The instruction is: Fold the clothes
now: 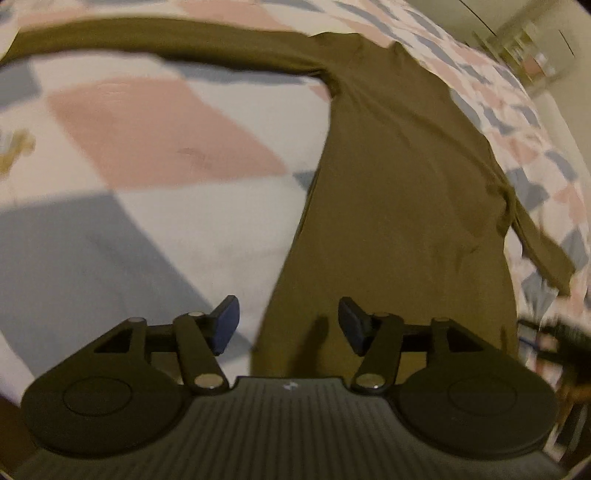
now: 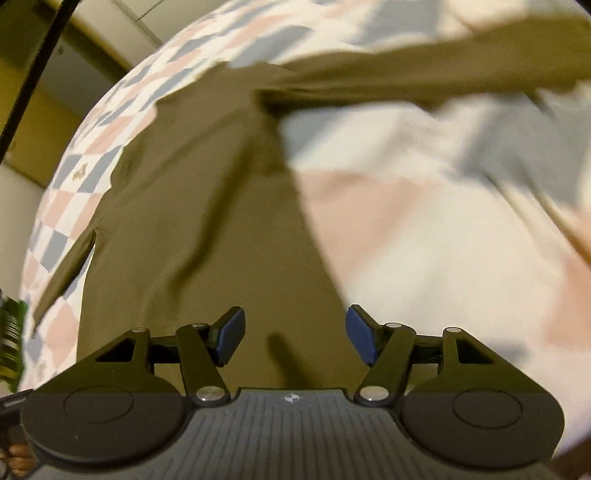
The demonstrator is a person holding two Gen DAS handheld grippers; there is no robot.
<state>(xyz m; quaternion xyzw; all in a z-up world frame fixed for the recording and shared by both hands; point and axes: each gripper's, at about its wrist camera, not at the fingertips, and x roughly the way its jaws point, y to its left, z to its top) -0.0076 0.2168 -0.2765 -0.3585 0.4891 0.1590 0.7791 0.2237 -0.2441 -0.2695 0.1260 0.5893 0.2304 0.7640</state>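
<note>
An olive long-sleeved shirt (image 1: 399, 192) lies flat on a checked bedspread (image 1: 147, 140). One sleeve (image 1: 155, 44) stretches far out to the left in the left wrist view; the other sleeve (image 1: 543, 251) hangs off to the right. My left gripper (image 1: 288, 325) is open above the shirt's left bottom edge, with nothing between its blue pads. In the right wrist view the same shirt (image 2: 207, 221) fills the middle, a sleeve (image 2: 424, 70) running to the upper right. My right gripper (image 2: 295, 334) is open over the shirt's right bottom edge, holding nothing.
The bedspread (image 2: 424, 221) has pink, grey-blue and white squares and spreads wide on both sides of the shirt. Beyond the bed are a pale wall (image 2: 110, 33) and some shelving (image 1: 528, 51). A dark blurred object (image 1: 554, 332) sits at the right edge.
</note>
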